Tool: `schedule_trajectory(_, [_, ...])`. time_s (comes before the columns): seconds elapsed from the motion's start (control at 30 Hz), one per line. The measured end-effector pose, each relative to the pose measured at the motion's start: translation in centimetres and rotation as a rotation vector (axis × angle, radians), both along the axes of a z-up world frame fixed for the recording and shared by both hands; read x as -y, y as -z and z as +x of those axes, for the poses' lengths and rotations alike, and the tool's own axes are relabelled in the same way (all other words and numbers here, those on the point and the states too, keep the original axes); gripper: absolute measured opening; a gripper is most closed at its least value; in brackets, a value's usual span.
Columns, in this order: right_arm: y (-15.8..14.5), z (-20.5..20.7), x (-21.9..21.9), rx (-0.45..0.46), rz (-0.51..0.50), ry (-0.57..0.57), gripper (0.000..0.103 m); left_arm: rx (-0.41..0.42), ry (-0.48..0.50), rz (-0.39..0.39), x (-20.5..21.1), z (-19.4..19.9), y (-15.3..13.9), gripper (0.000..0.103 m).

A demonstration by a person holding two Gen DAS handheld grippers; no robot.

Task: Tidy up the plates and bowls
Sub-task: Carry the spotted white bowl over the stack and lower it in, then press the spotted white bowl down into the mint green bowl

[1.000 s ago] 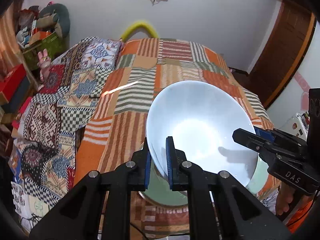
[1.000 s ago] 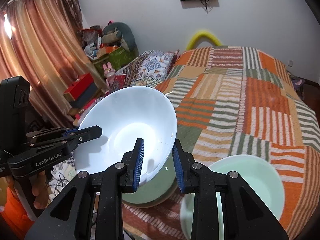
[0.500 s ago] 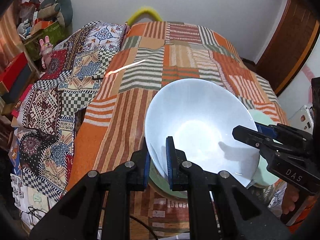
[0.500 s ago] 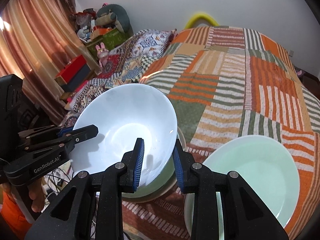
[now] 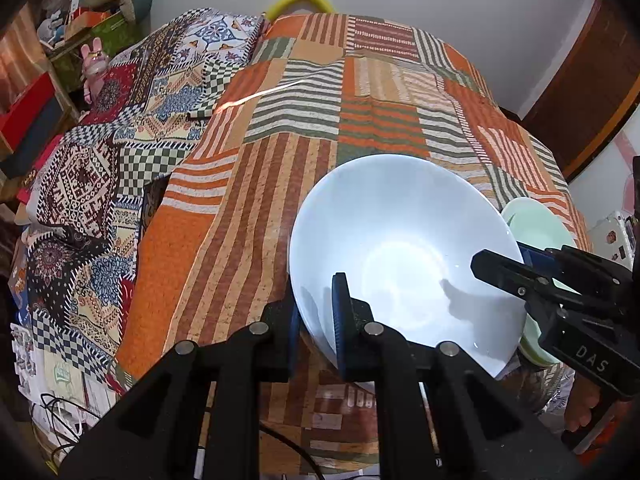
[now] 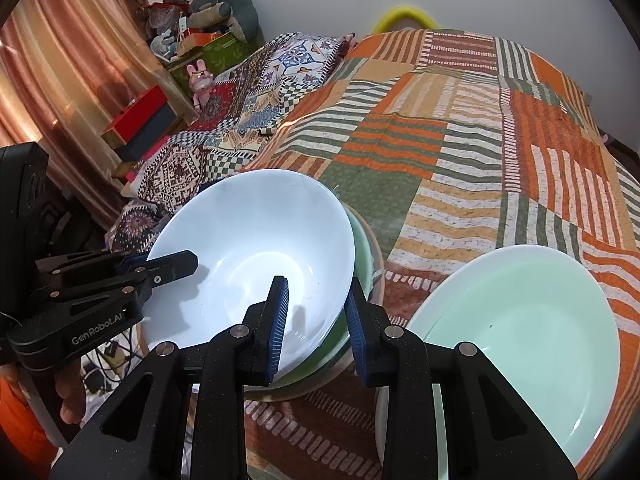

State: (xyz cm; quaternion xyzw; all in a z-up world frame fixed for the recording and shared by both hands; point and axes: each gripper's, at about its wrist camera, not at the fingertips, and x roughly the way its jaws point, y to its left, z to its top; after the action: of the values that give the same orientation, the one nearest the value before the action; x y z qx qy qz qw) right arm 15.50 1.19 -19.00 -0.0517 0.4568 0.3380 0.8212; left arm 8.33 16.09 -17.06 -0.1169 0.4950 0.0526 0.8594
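A large white bowl [image 5: 404, 256] is tilted over a pale green bowl [image 6: 362, 248] at the bed's near edge. My left gripper [image 5: 318, 312] is shut on the white bowl's near rim; it also shows in the right wrist view [image 6: 160, 264]. My right gripper [image 6: 316, 308] straddles the opposite rim of the white bowl [image 6: 256, 248] with its jaws a little apart; it shows in the left wrist view [image 5: 496, 268]. A pale green plate [image 6: 520, 320] lies to the right on the bed, and its edge shows behind the bowl [image 5: 532, 220].
The bed carries a striped orange patchwork cover [image 5: 360, 112] and a patterned quilt [image 5: 132, 128] on its left side. Boxes and toys [image 6: 192, 48] stand by the curtain. A wooden door [image 5: 592, 80] is at right. Cables [image 5: 60, 416] lie on the floor.
The white bowl, held between both grippers, has come lower over the green bowl. The right gripper's jaws have spread wider at the rim. More of the green plate shows.
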Motion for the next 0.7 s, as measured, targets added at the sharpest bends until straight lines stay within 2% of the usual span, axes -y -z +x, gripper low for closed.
schedule_trajectory(0.4, [0.17,-0.23,-0.51,0.031,-0.031,-0.019,0.026,0.009,0.012,0.027,0.21,0.16,0.39,0.02])
schedule_trajectory(0.53, [0.13,-0.24,-0.69,0.041,-0.045,-0.032,0.027,0.002,0.007,0.014,0.02,0.32,0.39,0.022])
schedule_trajectory(0.7, [0.1,-0.31,-1.0,0.066,-0.084,-0.047,0.026,-0.009,0.015,0.006,0.1,0.54,0.34,0.029])
